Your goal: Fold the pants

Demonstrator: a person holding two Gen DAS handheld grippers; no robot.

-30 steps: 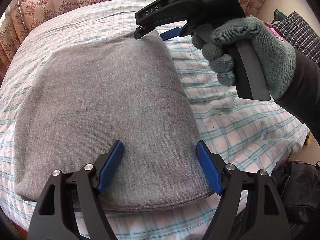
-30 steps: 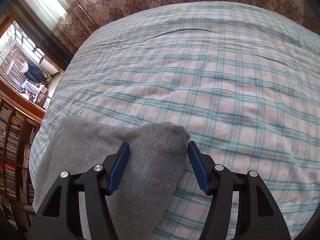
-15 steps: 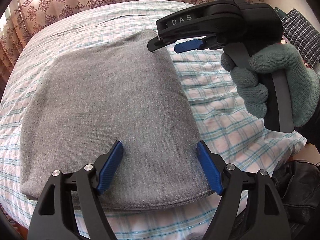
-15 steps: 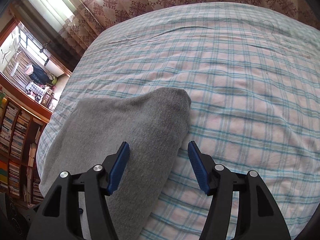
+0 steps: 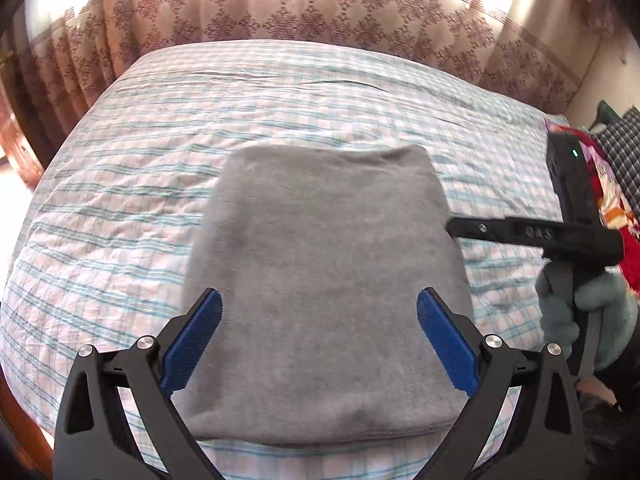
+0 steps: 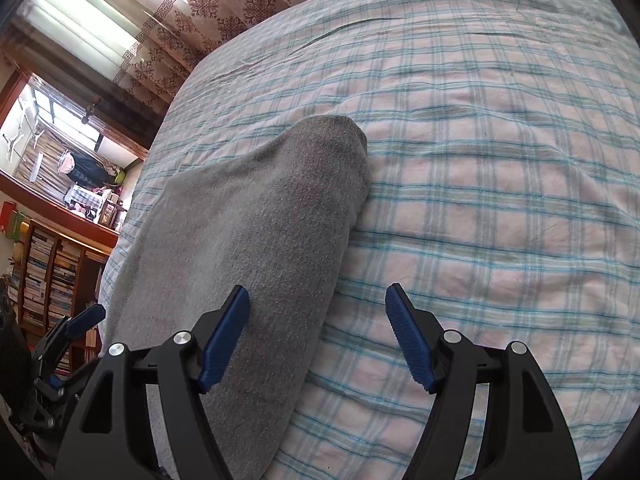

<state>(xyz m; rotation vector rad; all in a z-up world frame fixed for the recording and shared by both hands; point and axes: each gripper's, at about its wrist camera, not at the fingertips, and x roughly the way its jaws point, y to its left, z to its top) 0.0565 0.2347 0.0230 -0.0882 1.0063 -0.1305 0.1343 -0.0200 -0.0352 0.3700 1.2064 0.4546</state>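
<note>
Nearest, left gripper (image 5: 318, 344): fingers spread wide, holding nothing. It hangs over the near hem of the pants (image 5: 324, 280), a blue pad to either side of the grey cloth, apparently to watch over the bundle, not to pinch it.

Near right, right gripper (image 6: 318, 340): likewise gaping and empty. Its left pad sits over the pants' right edge (image 6: 256, 248), its right pad over bare bedsheet (image 6: 500, 200); whether it touches the cloth cannot be told. Seen from the left wrist it comes in side-on at the bundle's right edge, gripped by a green-gloved hand (image 5: 580, 308). Likely placed there to square or pat that edge.

Middle, pants: a compact grey rectangle lying flat on the bed, several layers thick at the near hem, corners rounded, no leg or waistband hanging loose. Judging by this shape the folding looks essentially complete, which would explain why neither claw grips anything.

Under and around, bedsheet: pink-and-teal plaid, lightly creased, giving a soft wide base so the stack rests level.

Far right, clutter (image 5: 608, 200): red and checked fabrics at the bed's edge, well apart from the pants.

Far left, bookshelf (image 6: 52, 272): beyond the bed's side, below a window.

Farthest, curtain (image 5: 304, 4): patterned, hanging behind the bed's far edge.
</note>
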